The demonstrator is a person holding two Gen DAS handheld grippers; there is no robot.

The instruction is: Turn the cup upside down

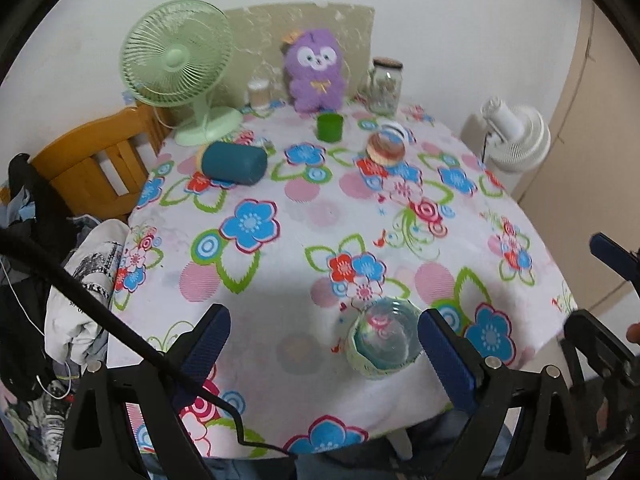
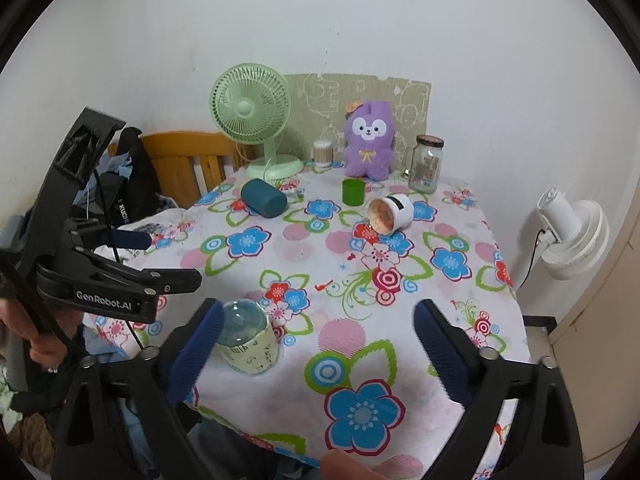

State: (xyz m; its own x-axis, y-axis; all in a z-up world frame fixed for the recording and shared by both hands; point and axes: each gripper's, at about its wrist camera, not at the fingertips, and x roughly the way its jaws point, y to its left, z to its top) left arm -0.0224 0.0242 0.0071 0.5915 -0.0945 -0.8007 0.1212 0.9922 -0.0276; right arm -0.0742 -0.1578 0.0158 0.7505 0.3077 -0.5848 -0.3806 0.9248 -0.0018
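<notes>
A clear glass cup (image 1: 386,338) with a pale green printed sleeve stands on the floral tablecloth near the table's front edge. In the right wrist view the cup (image 2: 248,336) shows a domed clear end on top, so it looks mouth down. My left gripper (image 1: 326,344) is open above the cloth, and the cup sits just inside its right finger (image 1: 444,354), apart from the pad. My right gripper (image 2: 318,348) is open too, with the cup beside its left finger (image 2: 196,344). Each gripper shows in the other's view: the left gripper (image 2: 168,258) and the right gripper (image 1: 592,280).
Further back lie a teal cylinder (image 2: 264,198) and a white cup (image 2: 390,214), both on their sides, and a green cup (image 2: 353,192) stands upright. A green fan (image 2: 252,110), a purple plush (image 2: 368,140) and a jar (image 2: 426,164) line the wall. A wooden chair (image 1: 92,160) is on the left, a white fan (image 2: 572,232) on the right.
</notes>
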